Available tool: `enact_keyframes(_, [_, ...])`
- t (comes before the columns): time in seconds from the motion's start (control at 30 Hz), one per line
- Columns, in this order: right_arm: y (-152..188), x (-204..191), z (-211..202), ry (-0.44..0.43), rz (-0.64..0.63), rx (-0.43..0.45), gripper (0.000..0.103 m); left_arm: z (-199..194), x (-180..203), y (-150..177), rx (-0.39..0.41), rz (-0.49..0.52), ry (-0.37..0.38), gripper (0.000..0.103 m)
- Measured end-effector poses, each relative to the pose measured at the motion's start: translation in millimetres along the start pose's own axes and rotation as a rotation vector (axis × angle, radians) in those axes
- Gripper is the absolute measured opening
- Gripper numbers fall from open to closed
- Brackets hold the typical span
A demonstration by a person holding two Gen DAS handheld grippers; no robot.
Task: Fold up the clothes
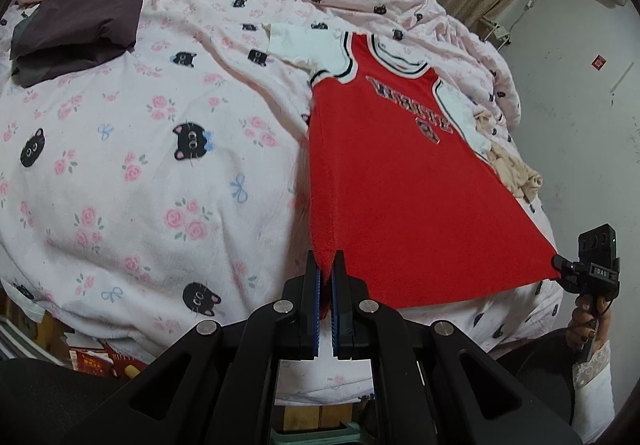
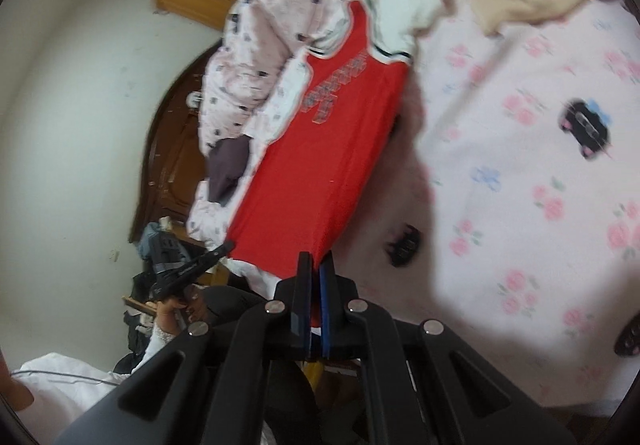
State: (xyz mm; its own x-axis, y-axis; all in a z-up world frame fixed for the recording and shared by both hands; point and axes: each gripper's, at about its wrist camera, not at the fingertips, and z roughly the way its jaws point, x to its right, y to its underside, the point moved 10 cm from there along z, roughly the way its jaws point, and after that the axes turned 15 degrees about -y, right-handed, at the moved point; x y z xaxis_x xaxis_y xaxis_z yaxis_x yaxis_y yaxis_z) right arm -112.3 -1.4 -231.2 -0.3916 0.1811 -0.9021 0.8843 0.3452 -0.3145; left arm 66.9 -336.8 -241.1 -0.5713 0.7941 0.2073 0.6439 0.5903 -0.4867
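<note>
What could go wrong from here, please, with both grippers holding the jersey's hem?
1. Each gripper, left gripper and right gripper, pinches only a small corner of the jersey, so the hem may slip out when pulled.
2. The beige cloth lies against the jersey's edge and might get dragged into the fold.

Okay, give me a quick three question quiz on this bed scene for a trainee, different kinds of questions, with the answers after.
1. True or false: both grippers are shut on the red jersey.
2. Which part of the jersey does the left gripper pinch? A. a hem corner B. the collar C. a white sleeve
3. Fill in: the dark purple garment lies on the ____ bedspread.

Key: 1. True; the right gripper clamps the other hem corner. 2. A. 3. Pink floral, with black cat faces.
</note>
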Motion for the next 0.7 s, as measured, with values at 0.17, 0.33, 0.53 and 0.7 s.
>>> enact_keyframes(0.17, [7.7,29.8,2.7,0.115,0.044,-0.05,0.003,19.1,-4.4,12.1,-0.042,-0.007,-0.019,0.003])
enact_keyframes(0.33, [17.9,59.4,14.0,0.276,0.05,-0.126,0.007,32.9,-10.7,21.0,-0.062,-0.029,-0.031,0.011])
enact_keyframes(0.53, [22.7,67.4,17.4,0.388,0.017,-0.174,0.011,32.9,-19.3,25.9,-0.062,-0.008,-0.077,0.024])
enact_keyframes(0.7, [19.2,57.6,10.0,0.459,-0.029,-0.171,0.027,14.8,-29.2,18.8,-0.033,-0.018,-0.103,0.024])
